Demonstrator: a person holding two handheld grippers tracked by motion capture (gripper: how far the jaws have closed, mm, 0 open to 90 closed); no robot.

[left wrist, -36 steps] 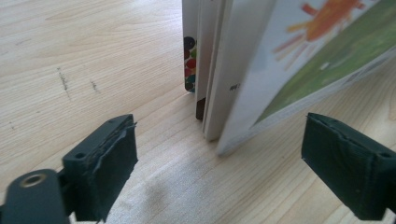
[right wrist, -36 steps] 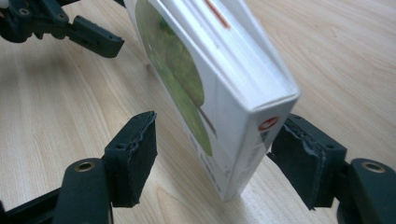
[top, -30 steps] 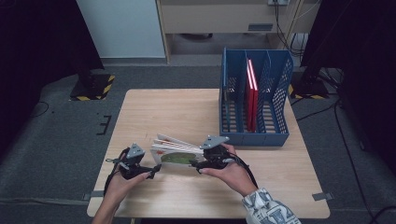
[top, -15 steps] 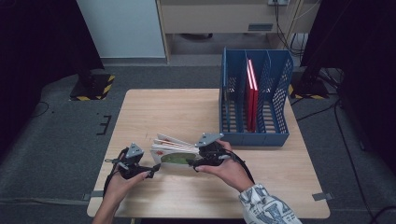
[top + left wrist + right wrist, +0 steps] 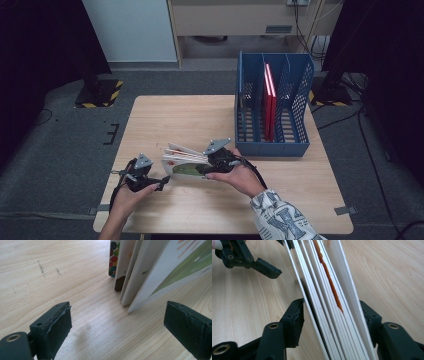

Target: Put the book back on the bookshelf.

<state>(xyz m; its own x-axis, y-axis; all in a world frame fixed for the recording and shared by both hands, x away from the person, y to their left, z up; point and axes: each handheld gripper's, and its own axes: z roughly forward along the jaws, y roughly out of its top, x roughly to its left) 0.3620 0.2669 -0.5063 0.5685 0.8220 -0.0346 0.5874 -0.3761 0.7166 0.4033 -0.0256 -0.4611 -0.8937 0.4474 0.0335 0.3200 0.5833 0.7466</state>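
Observation:
Near the table's front edge, a small stack of thin picture books [image 5: 186,161] stands on edge and leans, its pages fanned. My right gripper [image 5: 211,161] is at its right end. In the right gripper view the stack [image 5: 329,287] fills the gap of the right gripper [image 5: 332,312]. Its jaws have just been closing, and both pads now touch the outer covers. My left gripper [image 5: 161,181] rests low on the wood at the stack's left end. In the left gripper view this gripper [image 5: 117,322] stands open, and the book corners [image 5: 147,272] lie just beyond it, untouched.
A blue mesh file rack [image 5: 272,146] stands at the table's right rear with a red book [image 5: 269,100] upright in a middle slot. Bare wood [image 5: 170,120] lies behind the books. The table's front edge is close behind both hands.
My right gripper has slid a little left along the stack, and its jaws have narrowed onto the books. The left gripper has stayed put and open.

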